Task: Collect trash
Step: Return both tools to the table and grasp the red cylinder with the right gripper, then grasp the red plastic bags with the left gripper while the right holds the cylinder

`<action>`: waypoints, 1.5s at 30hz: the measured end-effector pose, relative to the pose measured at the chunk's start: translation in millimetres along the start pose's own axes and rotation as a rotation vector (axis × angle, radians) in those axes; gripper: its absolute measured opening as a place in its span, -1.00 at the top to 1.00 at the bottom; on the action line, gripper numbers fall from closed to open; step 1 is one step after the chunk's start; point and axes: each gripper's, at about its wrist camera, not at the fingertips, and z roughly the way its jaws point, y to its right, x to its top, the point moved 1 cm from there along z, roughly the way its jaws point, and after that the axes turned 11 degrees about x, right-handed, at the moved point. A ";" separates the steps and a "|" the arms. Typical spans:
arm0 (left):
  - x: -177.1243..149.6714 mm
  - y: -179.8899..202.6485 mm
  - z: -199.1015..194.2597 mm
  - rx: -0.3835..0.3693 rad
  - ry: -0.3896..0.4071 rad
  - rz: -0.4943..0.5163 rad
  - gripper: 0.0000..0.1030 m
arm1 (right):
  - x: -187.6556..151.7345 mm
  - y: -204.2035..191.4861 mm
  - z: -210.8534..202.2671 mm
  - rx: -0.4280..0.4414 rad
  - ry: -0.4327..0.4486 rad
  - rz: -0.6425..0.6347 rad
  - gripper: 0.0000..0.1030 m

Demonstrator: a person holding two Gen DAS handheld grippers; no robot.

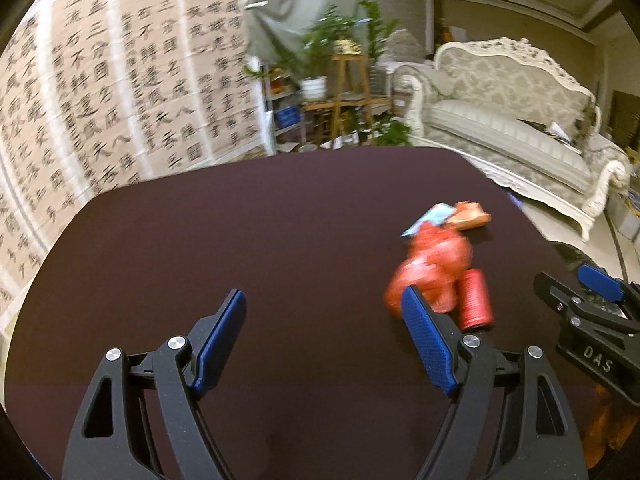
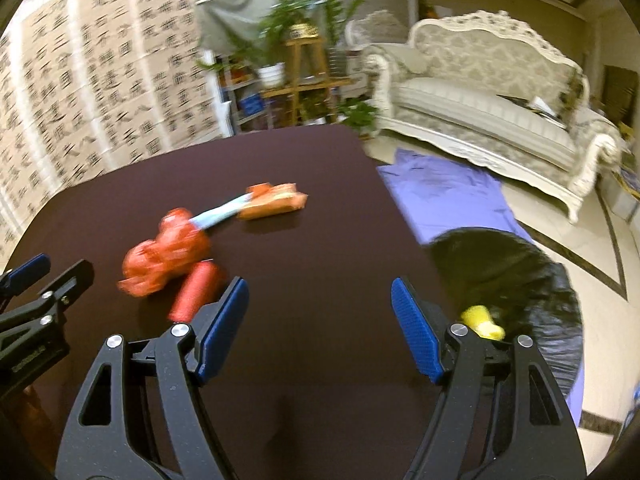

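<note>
Trash lies on the dark brown table [image 1: 280, 220]: a crumpled red net bag [image 1: 432, 264], a red cylinder [image 1: 476, 300] touching it, an orange wrapper [image 1: 468, 216] and a light blue wrapper [image 1: 434, 216]. My left gripper [image 1: 324, 300] is open and empty, its right pad just in front of the red bag. In the right wrist view the red bag [image 2: 164, 256], cylinder [image 2: 196, 292], blue wrapper [image 2: 218, 214] and orange wrapper [image 2: 276, 202] lie to the upper left of my right gripper [image 2: 318, 286], which is open over bare table. Each gripper shows in the other's view: right [image 1: 568, 284], left [image 2: 58, 270].
A black trash bag [image 2: 520, 272] gapes beside the table's right edge with a yellow item [image 2: 482, 320] inside. A purple cloth [image 2: 448, 196] lies on the floor past it. A cream sofa [image 2: 480, 100], potted plants [image 2: 288, 32] and a calligraphy wall [image 1: 100, 100] stand behind.
</note>
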 end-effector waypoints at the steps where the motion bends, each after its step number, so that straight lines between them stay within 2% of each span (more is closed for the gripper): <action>1: -1.9 -6.5 2.0 0.011 -0.006 -0.009 -0.50 | -0.2 -5.5 1.1 0.008 -0.006 -0.010 -0.40; 5: -8.5 -23.7 5.5 0.037 -0.019 -0.040 -0.50 | -0.9 -36.0 11.7 0.046 -0.035 -0.065 -0.40; 9: -12.7 -33.4 9.6 0.039 -0.032 -0.054 -0.50 | -1.1 -51.3 24.6 0.045 -0.063 -0.099 -0.33; 11: -13.5 -34.4 11.0 0.033 -0.036 -0.056 -0.50 | -2.2 -51.4 29.9 0.032 -0.080 -0.098 -0.04; 13: -14.9 -31.9 10.7 0.024 -0.037 -0.053 -0.50 | -2.3 -45.6 34.3 0.032 -0.101 -0.085 0.13; 14: -15.3 -29.9 10.4 0.015 -0.037 -0.050 -0.50 | -2.6 -41.8 34.6 0.031 -0.109 -0.080 0.28; 17: -15.7 -22.2 9.1 -0.014 -0.034 -0.041 -0.50 | -2.5 -34.2 34.5 0.015 -0.116 -0.067 0.51; 29: -8.2 38.9 2.1 -0.122 -0.008 0.056 -0.50 | -5.2 22.0 27.7 -0.048 -0.117 0.024 0.55; 35: -5.7 62.9 8.7 -0.140 -0.018 0.107 -0.50 | -6.7 29.0 25.0 -0.035 -0.114 0.018 0.55; 42: 3.6 75.3 20.3 -0.148 -0.017 0.149 -0.50 | -7.9 33.7 23.6 -0.016 -0.109 0.029 0.55; 45: 5.3 78.0 27.2 -0.176 -0.040 0.159 -0.49 | -8.2 34.8 23.3 -0.015 -0.109 0.029 0.55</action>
